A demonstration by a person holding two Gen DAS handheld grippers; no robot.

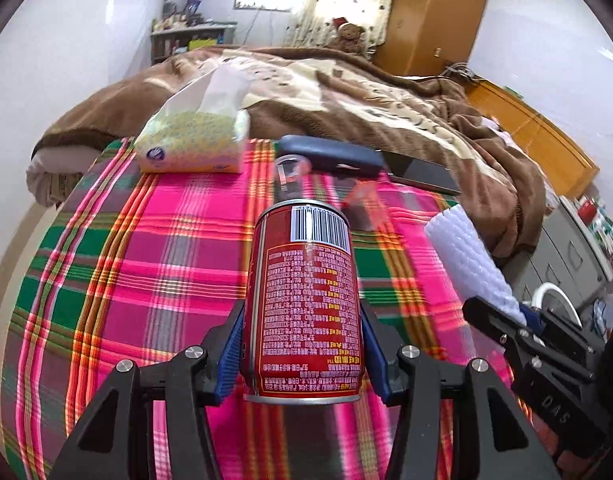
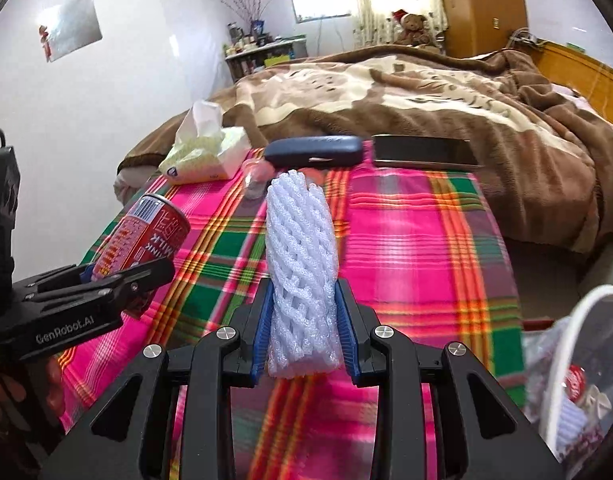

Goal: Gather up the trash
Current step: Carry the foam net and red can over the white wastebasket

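My left gripper (image 1: 302, 356) is shut on a red drink can (image 1: 304, 300) with a barcode, held above the plaid cloth (image 1: 146, 260). The can also shows in the right wrist view (image 2: 146, 236), at the left. My right gripper (image 2: 304, 332) is shut on a white foam fruit net (image 2: 300, 272), held over the cloth. The net also shows in the left wrist view (image 1: 470, 256), at the right, in the right gripper (image 1: 518, 320). A white-rimmed trash bin (image 2: 562, 360) with trash inside is at the lower right.
A tissue pack (image 1: 194, 140), a dark blue glasses case (image 1: 330, 154), a black phone (image 1: 422, 176) and a small clear cup (image 2: 256, 180) lie at the cloth's far edge. Behind is a bed with a brown blanket (image 1: 346, 92) and a wooden wardrobe (image 1: 434, 12).
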